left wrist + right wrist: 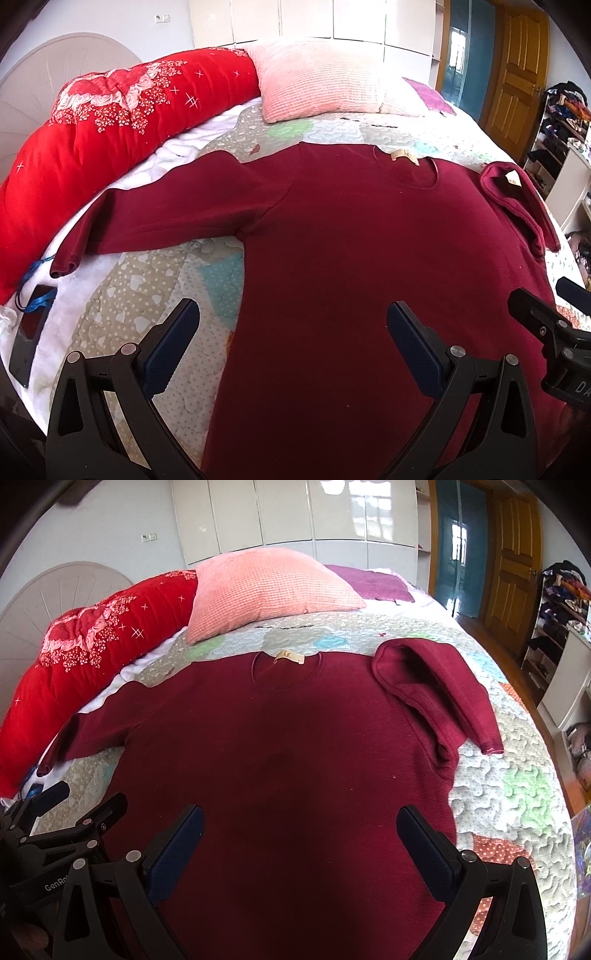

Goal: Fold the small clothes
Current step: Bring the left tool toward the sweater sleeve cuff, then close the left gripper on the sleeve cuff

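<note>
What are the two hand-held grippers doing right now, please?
Left hand-held gripper: open, holding nothing, above the maroon sweater.
Right hand-held gripper: open, holding nothing, above the sweater.

Maroon sweater (280, 746) — pink pillow (266, 590) — red floral-print quilt (103, 122).
</note>
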The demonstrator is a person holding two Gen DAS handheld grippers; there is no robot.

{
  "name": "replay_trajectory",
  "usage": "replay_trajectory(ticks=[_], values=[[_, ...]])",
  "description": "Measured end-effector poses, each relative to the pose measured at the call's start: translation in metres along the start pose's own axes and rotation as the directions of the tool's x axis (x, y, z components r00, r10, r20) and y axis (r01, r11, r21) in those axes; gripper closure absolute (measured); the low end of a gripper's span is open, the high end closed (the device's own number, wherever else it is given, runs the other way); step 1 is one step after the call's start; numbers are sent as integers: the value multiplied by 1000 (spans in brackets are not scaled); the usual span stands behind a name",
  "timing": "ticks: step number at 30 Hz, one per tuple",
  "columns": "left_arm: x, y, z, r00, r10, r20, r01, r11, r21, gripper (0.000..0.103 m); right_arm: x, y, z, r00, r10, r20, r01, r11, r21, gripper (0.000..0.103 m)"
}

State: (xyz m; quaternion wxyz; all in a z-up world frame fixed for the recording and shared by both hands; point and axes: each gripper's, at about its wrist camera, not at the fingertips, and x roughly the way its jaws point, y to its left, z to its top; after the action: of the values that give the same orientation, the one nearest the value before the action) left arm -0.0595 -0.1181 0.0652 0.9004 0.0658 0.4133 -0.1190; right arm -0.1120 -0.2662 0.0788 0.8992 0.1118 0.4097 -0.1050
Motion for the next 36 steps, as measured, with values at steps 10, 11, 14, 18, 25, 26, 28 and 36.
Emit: replay_trajectory(ticks=[10,11,14,18,25,26,28,36], values=[[10,24,1,999,30,-19,-31,999,-30,1,15,17,1,999,30,-25,-30,999,-17,0],[10,29,1,999,37,-20,-37,999,-36,1,16,19,1,999,34,-28,-35,999,-21,0],[12,44,2,998,57,-23,-58,997,-54,1,20,28,2,998,46,-30,-47,998,-34,0],[14,77,6,994,110,-28,-112,990,-90,1,25,44,5,997,71,-38,-73,996,-57,0],[23,159,12,930,365,-47,-368,914,-173,1,37,76,10,992,109,-55,-115,987,-111,0],[25,170,10,918,394,-53,-397,900,-179,1,38,80,11,992,115,-56,-121,986,-117,0],[33,190,6,899,433,-69,-438,878,-191,1,39,85,11,991,122,-59,-128,983,-128,0],[54,242,17,892,445,-77,-450,863,-229,1,51,92,7,983,153,-103,-165,977,-132,0]])
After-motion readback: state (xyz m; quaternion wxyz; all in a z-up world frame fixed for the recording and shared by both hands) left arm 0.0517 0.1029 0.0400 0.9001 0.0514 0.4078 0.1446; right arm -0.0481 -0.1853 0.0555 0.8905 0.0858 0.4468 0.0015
